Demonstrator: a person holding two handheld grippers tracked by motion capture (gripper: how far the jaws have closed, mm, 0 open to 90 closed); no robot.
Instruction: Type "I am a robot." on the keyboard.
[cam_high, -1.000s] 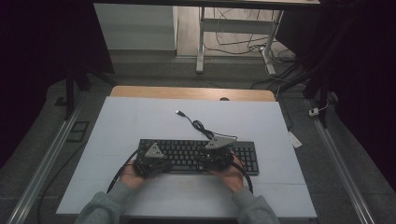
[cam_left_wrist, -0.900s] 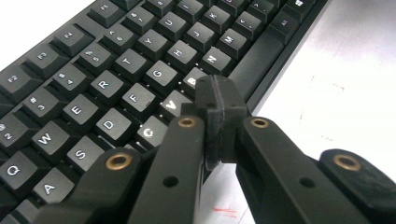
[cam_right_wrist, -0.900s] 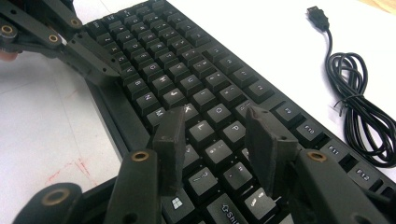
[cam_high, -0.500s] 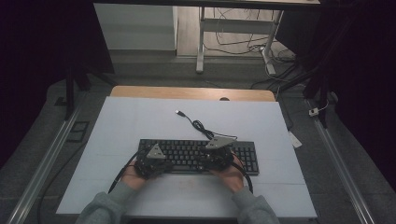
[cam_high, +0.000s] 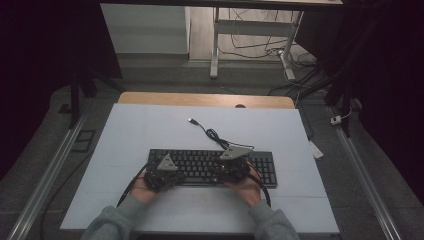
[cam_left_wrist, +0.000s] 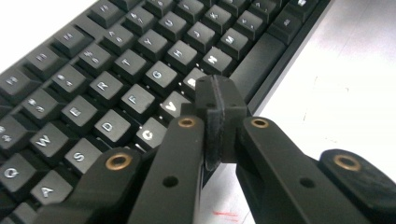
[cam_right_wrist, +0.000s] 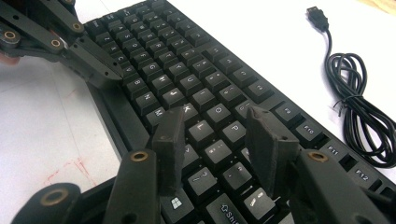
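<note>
My left gripper (cam_left_wrist: 219, 100) has its jaws pressed fully together, nothing between them, and the joined tips come down at the front row of the black keyboard (cam_left_wrist: 116, 70), over the B key (cam_left_wrist: 191, 80) just beside the space bar (cam_left_wrist: 259, 60); whether the tips actually press the key or hang just above it I cannot tell. My right gripper (cam_right_wrist: 217, 135) is spread fairly wide with nothing gripped: its two pads stand over the keys on the right half of the letter block, with L (cam_right_wrist: 201, 130) and P (cam_right_wrist: 233, 131) showing in the gap between them (the pads seem to hover rather than touch, but I would not swear to it). From the high view the keyboard (cam_high: 260, 162) lies across the near middle of the white table (cam_high: 150, 130), long side toward me, with my left gripper (cam_high: 162, 172) at its left part and my right gripper (cam_high: 235, 165) right of centre, both hands (cam_high: 142, 187) resting at its near edge. That view is too small to show how the jaws stand; the gripper views settle it. The right gripper view also catches my left gripper (cam_right_wrist: 100, 70) from the side, its closed tips at the keyboard's front edge, and the coiled cable (cam_right_wrist: 359, 112) with its USB plug (cam_right_wrist: 316, 17) lying loose on the table beyond the keyboard, which the left gripper view leaves out.
</note>
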